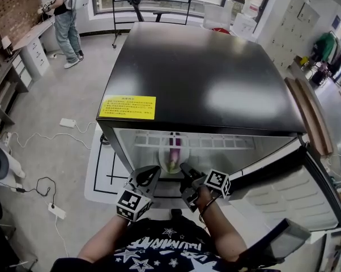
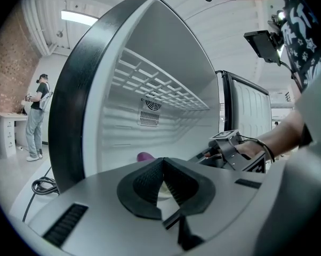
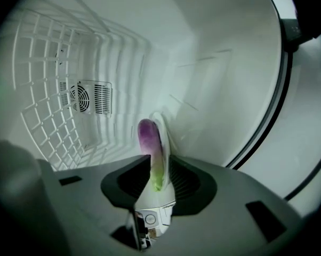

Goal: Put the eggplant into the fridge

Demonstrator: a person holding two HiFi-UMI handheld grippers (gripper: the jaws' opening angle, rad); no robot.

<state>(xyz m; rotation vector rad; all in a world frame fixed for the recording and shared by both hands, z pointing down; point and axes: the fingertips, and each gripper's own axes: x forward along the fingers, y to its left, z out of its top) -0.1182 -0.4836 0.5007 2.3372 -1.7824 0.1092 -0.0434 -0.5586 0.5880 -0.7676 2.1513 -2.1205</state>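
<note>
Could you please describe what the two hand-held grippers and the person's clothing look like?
Both the left hand-held gripper and right hand-held gripper have grey bodies, black ribbed pads and a cube with black-and-white square markers. A thin black cable loops by the right wrist. The person wears a dark star-printed top.

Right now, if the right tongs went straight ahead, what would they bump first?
Probably the fridge's back wall, near the vent. The right tongs are shut on a plate carrying the eggplant, so the plate's far edge would likely touch first. Depth is hard to judge.
</note>
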